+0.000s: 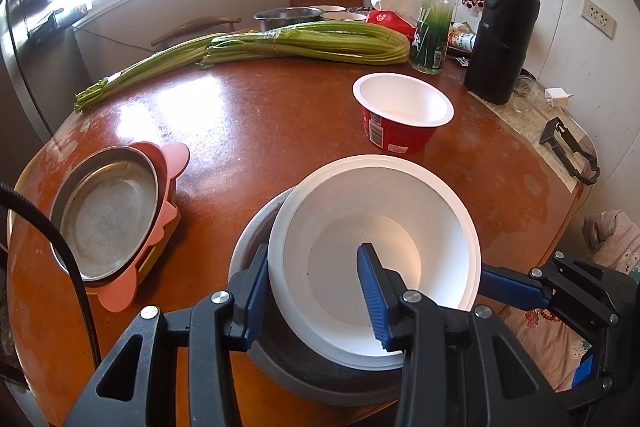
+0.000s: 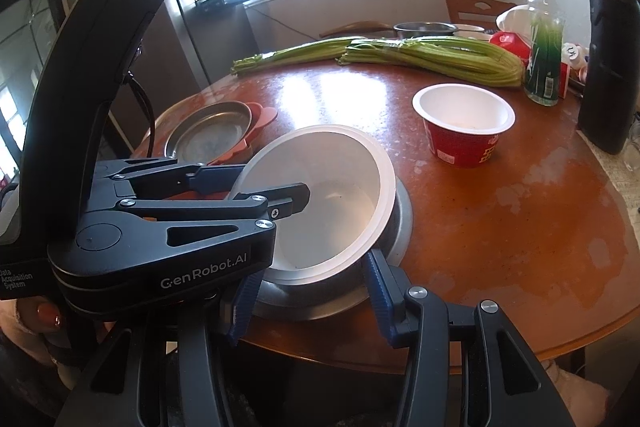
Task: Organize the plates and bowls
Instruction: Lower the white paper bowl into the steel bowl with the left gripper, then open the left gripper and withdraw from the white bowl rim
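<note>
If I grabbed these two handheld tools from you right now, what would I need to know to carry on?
Left tool: its fingers straddle the near rim of the white bowl, one inside, one outside; whether it pinches is unclear.
Right tool: open, low at the table edge, near the metal dish.
White bowl sits tilted in the metal dish. Steel plate lies on the pink plate, left. Red cup bowl stands alone, farther back.
Done: two pairs stacked. Left: settle the white bowl, probably gather the red cup bowl.

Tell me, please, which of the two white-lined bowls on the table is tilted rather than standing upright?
The big white bowl, straddled by the left gripper, leans inside the metal basin. The red-sided cup bowl stands upright farther back.
</note>
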Available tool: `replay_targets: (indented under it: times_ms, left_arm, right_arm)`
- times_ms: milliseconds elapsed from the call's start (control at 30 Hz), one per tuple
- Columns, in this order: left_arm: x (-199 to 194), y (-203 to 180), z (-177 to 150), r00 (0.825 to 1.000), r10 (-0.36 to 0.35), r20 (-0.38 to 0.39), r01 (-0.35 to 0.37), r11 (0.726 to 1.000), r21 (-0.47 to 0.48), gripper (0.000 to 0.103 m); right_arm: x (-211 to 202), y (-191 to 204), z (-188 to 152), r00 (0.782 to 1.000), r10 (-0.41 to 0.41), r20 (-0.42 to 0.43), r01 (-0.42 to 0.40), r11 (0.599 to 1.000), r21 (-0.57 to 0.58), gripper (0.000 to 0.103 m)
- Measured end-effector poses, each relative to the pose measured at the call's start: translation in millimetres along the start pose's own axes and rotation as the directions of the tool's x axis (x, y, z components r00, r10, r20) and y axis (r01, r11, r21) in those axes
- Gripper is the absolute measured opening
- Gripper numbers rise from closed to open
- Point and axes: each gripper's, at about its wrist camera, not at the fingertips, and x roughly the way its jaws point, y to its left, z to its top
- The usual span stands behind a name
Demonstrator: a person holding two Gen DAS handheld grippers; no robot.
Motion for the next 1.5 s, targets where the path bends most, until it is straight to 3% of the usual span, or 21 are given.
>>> replay_targets:
  times_ms: [867,1500]
  left_arm:
    - [5,12,-7,1.000,0.014,0.000,-0.014,1.000,-0.024,0.043]
    - [3,21,-7,0.999,-0.035,0.028,0.036,0.998,-0.060,0.044]
  right_arm:
    - [12,5,0,1.000,0.007,-0.014,-0.007,0.999,-0.035,0.051]
    - [7,2,0,0.999,-0.032,-0.008,0.032,0.999,-0.022,0.053]
